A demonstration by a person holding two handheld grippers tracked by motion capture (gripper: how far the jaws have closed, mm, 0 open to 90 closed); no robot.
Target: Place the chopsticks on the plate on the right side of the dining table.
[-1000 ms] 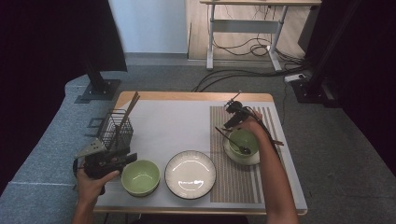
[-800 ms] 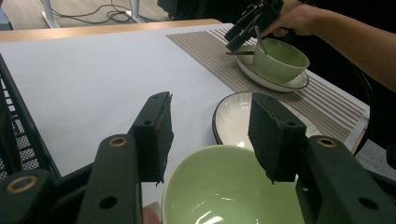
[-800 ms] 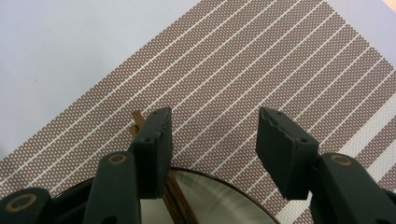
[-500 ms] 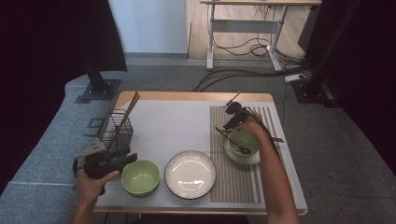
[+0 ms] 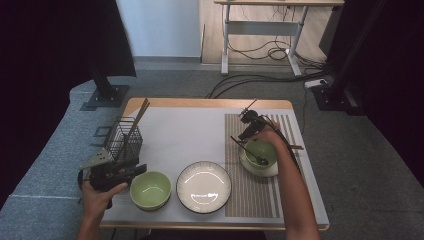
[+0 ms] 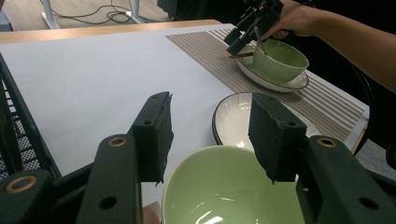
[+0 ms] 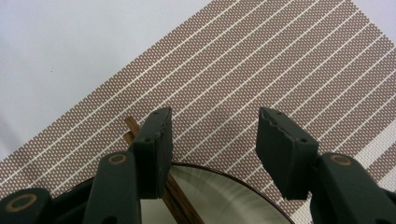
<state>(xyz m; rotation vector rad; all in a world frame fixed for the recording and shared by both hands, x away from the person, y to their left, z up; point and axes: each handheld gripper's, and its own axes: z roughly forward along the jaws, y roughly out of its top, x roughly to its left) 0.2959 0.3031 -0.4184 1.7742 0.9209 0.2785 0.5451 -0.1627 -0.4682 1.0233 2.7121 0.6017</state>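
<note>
At the lower left of the high view the left claw [image 5: 131, 172] sits in the person's left hand [image 5: 100, 195], its jaws apart and empty, right beside the near green bowl [image 5: 150, 189]. In the left gripper view that bowl's rim shows at the bottom of the frame just beneath the two open jaws, with the white plate [image 6: 233, 122] right of centre behind it. A black wire basket [image 5: 125, 141] holding upright chopsticks stands above the left claw in the high view, toward the left edge of the desk [image 5: 200, 104].

At the right of the high view the right claw [image 5: 248, 131] hovers over the striped placemat [image 5: 250, 195], just above the far green bowl [image 5: 262, 152], which sits on a saucer [image 5: 260, 171] with a dark spoon [image 5: 252, 154] resting in it. In the right gripper view its jaws stand apart with nothing between them; a pair of brown chopsticks [image 7: 175, 198] lies across the saucer's rim at the lower left, beside the left jaw
</note>
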